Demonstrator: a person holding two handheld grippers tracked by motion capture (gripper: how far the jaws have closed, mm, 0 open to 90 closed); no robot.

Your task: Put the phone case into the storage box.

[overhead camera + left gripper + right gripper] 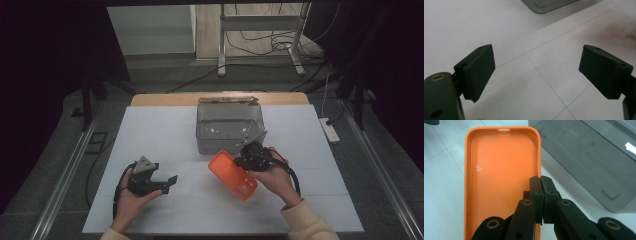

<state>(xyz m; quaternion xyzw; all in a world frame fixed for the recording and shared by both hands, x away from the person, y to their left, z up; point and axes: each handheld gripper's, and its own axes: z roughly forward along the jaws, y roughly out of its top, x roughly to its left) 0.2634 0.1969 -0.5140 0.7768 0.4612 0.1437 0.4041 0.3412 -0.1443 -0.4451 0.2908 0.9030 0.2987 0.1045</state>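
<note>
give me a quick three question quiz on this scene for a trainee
1. True or false: the right hand-held gripper is shut on the rim of the orange phone case.
2. Which describes the left hand-held gripper? A) open with nothing between its jaws B) shut on a cable C) holding the case
3. What stands on the white table just beyond the case, as the high view shows it?

Key
1. True
2. A
3. A clear plastic box
</note>
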